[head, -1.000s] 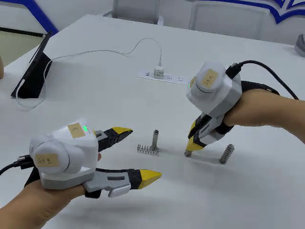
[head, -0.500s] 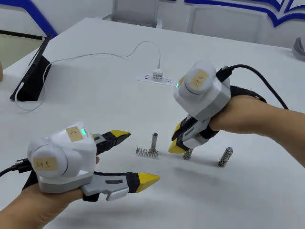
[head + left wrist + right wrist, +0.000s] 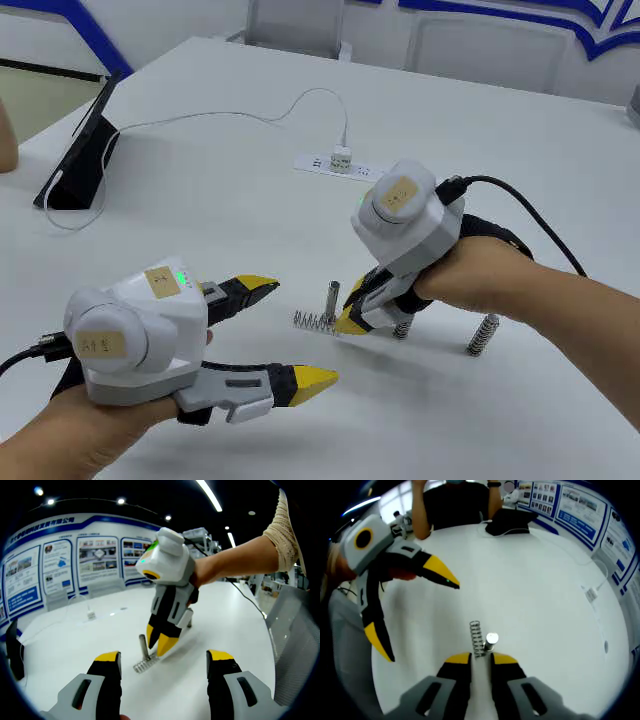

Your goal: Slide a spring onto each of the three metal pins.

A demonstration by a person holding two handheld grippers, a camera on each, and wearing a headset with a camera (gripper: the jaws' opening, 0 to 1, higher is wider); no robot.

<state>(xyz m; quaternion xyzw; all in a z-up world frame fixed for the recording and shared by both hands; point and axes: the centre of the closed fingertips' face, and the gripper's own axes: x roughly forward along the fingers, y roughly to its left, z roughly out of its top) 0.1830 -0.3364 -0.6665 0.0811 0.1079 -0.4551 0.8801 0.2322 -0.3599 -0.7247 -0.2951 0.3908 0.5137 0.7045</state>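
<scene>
The right claw [image 3: 350, 322] has its yellow-tipped black jaws parted by a narrow gap and grips nothing. Its tips point down at one end of a loose steel coil spring [image 3: 312, 322]. This spring lies flat on the smooth white counter [image 3: 200, 200], long axis 9-to-3 o'clock in the head view, just beside the foot of an upright bare grey metal pin [image 3: 332, 298]. At 3 o'clock a second ribbed spring [image 3: 483, 334] stands on end. At 7 o'clock the left claw [image 3: 290, 332] gapes wide, empty.
</scene>
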